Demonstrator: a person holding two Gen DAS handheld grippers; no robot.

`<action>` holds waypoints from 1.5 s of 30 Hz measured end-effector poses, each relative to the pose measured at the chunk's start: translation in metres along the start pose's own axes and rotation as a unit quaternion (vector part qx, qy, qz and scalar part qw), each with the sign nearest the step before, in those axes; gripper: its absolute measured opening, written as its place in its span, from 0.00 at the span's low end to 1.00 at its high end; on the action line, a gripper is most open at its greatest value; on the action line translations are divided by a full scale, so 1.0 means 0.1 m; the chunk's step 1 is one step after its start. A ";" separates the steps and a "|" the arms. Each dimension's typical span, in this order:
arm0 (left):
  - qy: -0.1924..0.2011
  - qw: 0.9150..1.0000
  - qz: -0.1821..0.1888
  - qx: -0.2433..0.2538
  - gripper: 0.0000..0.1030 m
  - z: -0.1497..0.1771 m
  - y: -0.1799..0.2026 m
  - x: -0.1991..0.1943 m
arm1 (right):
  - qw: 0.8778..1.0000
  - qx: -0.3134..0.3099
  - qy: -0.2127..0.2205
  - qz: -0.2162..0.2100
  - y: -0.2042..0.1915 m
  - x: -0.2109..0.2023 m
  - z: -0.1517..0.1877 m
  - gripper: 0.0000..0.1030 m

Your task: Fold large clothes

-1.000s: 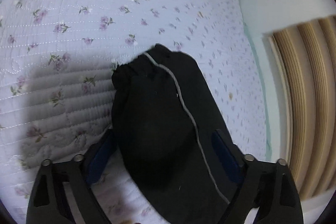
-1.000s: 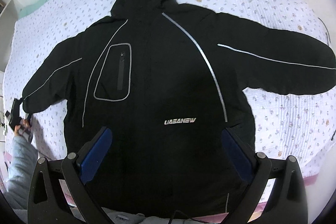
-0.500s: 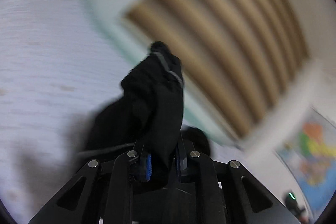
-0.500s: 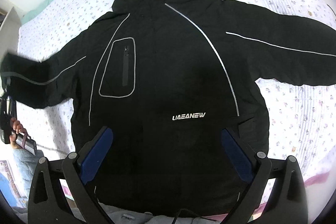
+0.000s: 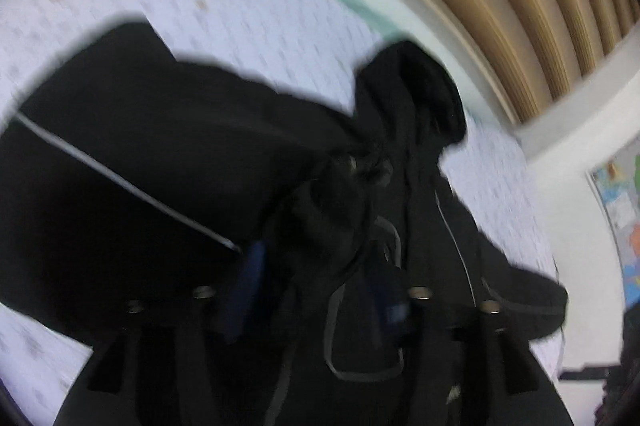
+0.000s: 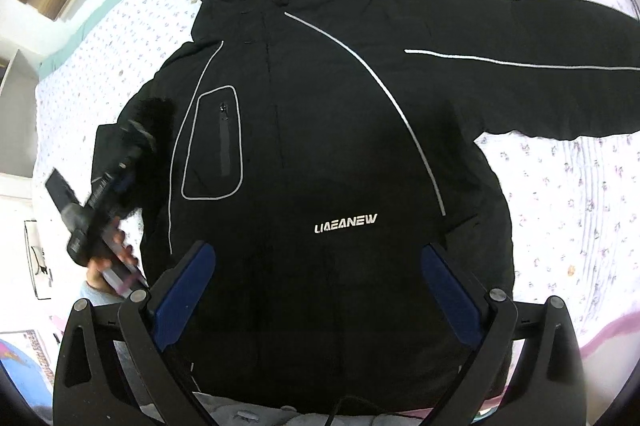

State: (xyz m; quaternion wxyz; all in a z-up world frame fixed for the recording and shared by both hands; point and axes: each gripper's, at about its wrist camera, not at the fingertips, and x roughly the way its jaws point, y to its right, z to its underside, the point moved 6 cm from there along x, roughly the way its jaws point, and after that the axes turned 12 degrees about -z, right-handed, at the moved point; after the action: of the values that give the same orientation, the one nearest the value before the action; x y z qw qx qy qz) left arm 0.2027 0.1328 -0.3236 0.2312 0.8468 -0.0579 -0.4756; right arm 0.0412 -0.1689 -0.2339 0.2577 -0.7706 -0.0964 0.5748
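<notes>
Left gripper (image 6: pixel 136 142) holds cuff (image 6: pixel 150 114), fingers narrow. Right gripper (image 6: pixel 318 266) hovers wide, empty. Lay sleeve flat across jacket (image 6: pixel 304 154) chest; release after.

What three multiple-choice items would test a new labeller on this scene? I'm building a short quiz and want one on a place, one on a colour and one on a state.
1. Where does the jacket lie?
A. spread on a floral quilt
B. on a hanger
C. in a basket

2. What colour is the piping on the jacket?
A. red
B. silver-grey
C. yellow

3. How does the right gripper stand?
A. shut on a sleeve
B. shut on the hood
C. open, holding nothing

Key:
1 A: the right wrist view shows the jacket lying front up with the quilt around it.
2 B: the piping runs pale grey along the sleeve and chest.
3 C: the gripper's fingers stand wide apart over the jacket, with nothing between them.
</notes>
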 end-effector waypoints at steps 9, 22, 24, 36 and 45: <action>0.013 0.997 0.048 0.066 0.67 0.31 0.42 -0.68 | 0.987 -0.130 0.067 -0.066 -0.73 0.05 -0.62 1.00; 0.078 0.993 -0.088 0.001 0.72 0.33 -0.38 -1.64 | 0.968 -0.157 -0.091 -0.171 -1.45 2.29 -0.84 0.94; 0.074 0.991 -0.107 -0.017 0.72 0.35 -0.53 -1.69 | 0.964 -0.163 -0.101 -0.186 -1.50 2.41 -0.75 0.93; 0.045 0.990 -0.134 -0.019 0.72 0.42 -0.54 -1.64 | 0.958 -0.168 -0.079 -0.221 -1.81 2.61 -0.89 0.48; 0.076 0.988 -0.133 -0.012 0.72 0.37 -0.42 -1.83 | 0.936 -0.177 0.034 -0.302 -1.70 1.27 -1.24 0.31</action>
State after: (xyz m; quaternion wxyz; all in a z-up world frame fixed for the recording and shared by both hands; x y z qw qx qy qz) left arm 0.0680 0.2158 -0.2164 0.1796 0.8776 0.0790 -0.4374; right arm 0.2228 -0.0034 -0.2278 0.2818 -0.7574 -0.4157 0.4172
